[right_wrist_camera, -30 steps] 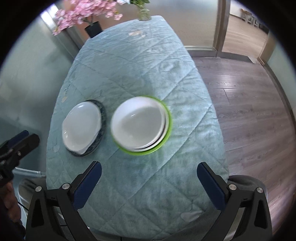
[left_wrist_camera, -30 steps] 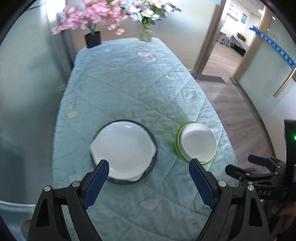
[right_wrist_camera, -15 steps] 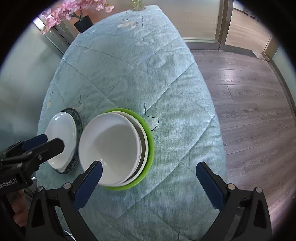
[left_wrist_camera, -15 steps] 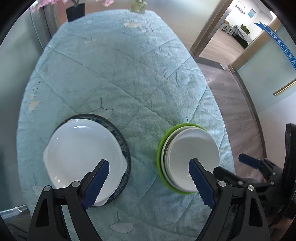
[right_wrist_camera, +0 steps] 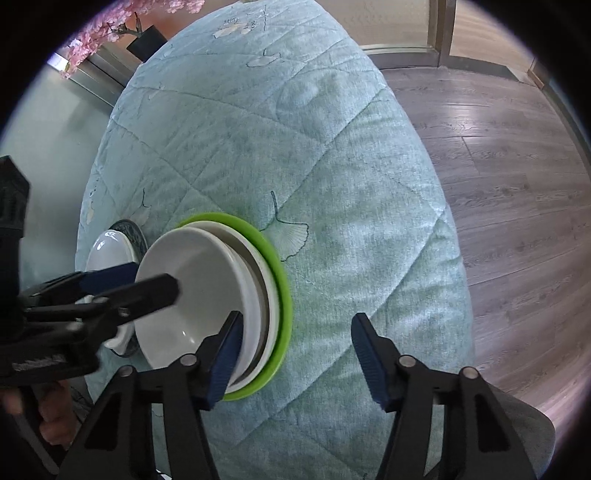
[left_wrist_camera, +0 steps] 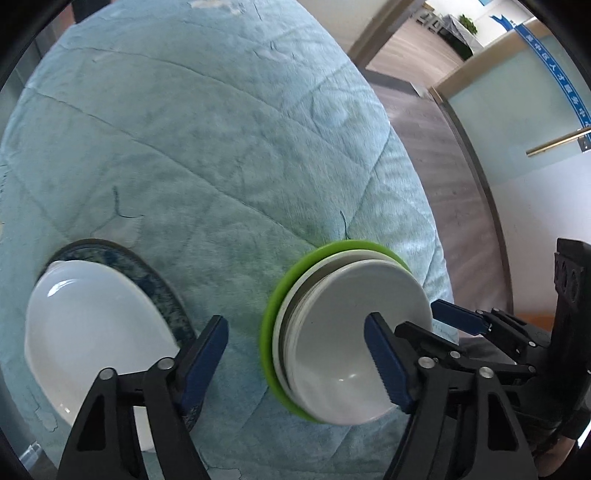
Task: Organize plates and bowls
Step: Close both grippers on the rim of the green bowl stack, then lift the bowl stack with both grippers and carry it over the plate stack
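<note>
Just ahead, white bowl [right_wrist_camera: 199, 295] between left tool [left_wrist_camera: 295, 354] and right tool [right_wrist_camera: 295, 354].

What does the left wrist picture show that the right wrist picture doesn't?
Only the left wrist view shows a glass partition with a blue strip and a far room with a plant. Only the right wrist view shows pink blossoms in a dark pot. Both share the teal quilted cloth, the white bowl stacked on the green plate, the white dish on the dark patterned plate, and both open tongs: left tongs, right tongs.
</note>
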The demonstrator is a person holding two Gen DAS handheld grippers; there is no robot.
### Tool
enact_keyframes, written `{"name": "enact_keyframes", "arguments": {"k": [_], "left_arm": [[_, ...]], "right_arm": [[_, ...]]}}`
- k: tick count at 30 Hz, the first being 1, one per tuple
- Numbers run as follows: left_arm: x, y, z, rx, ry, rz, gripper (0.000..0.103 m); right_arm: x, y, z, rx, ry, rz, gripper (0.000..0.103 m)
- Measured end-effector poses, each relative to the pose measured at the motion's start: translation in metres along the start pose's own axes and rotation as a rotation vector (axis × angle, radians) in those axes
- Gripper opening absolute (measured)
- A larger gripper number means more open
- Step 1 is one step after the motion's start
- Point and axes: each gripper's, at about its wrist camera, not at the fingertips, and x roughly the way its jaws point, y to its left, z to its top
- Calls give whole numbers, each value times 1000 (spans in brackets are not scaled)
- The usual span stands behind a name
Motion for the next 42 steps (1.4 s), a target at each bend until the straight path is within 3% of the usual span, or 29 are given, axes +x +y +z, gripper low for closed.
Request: {"name": "enact_keyframes", "arguments": {"k": [4, 10, 12, 14, 17, 42], "left_arm": [[13, -3, 3, 23, 32, 16, 60], [27, -3, 3, 36, 72, 18, 39], [28, -3, 2, 38, 74, 2, 32], [29, -2, 3, 37, 68, -3, 26], [30, -1, 3, 33, 66, -10, 25], [4, -7, -9, 55, 10, -18, 18]], "right_arm": [[10, 1, 3, -7, 35, -9, 56], [18, 7, 8, -20, 52, -14, 38], [19, 8, 9, -18, 51, -7, 27], [19, 8, 8, -13, 46, -6, 24], [20, 10, 8, -13, 47, 4, 19], [4, 12, 4, 12, 23, -22, 21]]}}
